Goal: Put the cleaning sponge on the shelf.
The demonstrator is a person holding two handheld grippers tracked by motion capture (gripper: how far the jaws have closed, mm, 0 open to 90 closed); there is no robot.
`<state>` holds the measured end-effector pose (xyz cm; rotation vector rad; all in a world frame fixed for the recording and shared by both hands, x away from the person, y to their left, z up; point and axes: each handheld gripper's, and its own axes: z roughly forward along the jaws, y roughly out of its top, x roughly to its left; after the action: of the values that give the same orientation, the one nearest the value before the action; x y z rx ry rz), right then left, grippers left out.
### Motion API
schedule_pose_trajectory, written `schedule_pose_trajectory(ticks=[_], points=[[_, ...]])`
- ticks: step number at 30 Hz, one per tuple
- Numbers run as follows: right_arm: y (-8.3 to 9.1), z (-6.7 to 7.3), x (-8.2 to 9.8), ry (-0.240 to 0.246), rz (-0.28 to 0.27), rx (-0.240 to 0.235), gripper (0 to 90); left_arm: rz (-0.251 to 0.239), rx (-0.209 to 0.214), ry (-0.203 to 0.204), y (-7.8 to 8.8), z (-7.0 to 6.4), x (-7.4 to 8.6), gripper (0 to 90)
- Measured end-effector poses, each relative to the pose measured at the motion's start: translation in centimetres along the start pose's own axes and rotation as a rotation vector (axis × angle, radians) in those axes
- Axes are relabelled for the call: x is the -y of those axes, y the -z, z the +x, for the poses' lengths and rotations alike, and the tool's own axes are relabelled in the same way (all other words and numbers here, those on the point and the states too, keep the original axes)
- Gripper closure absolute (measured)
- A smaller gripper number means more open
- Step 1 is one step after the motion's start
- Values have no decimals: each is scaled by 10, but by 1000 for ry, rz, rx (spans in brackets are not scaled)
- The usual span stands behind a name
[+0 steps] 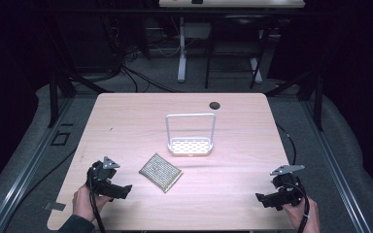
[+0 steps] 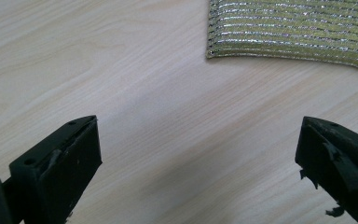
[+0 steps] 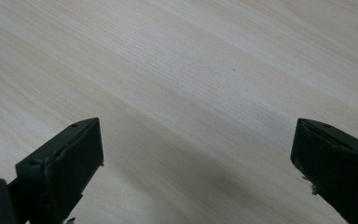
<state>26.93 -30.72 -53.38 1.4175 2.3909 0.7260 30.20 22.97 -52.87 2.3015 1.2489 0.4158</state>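
You work at a light wooden tabletop (image 1: 233, 121) with rounded corners and a small dark round hole (image 1: 214, 105) near its far edge. Around it you see a grey floor (image 1: 349, 160) and dark metal rails (image 1: 24, 170) at both sides. Behind it stands a second desk (image 1: 230, 3) on white legs (image 1: 181, 48), with black cables (image 1: 126, 73) lying under it. The room at your left and right is very dark; light falls mostly on the tabletop.

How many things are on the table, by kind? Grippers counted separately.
Scouring pad, green-gold with silver stripes, lying flat: 1
White rack with a slotted tray and a tall hoop handle: 1
Hand-held grippers, left gripper and right gripper, both with jaws wide apart and nothing between them: 2
Total: 2 things on the table, plus 2 grippers, 4 in all.
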Motion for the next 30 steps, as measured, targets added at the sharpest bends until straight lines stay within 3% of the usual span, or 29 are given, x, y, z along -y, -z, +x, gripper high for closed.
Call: schedule_pose_trajectory(ticks=[12, 20, 30], points=[[-3, 5, -3, 17, 13, -14, 22, -42, 45, 16, 1, -11, -14, 0], [-6, 7, -6, 32, 18, -19, 25, -62, 68, -23, -10, -32, -36, 0], [-8, 9, -7, 41, 26, -27, 25, -44, 84, -57, -33, -47, -56, 0]])
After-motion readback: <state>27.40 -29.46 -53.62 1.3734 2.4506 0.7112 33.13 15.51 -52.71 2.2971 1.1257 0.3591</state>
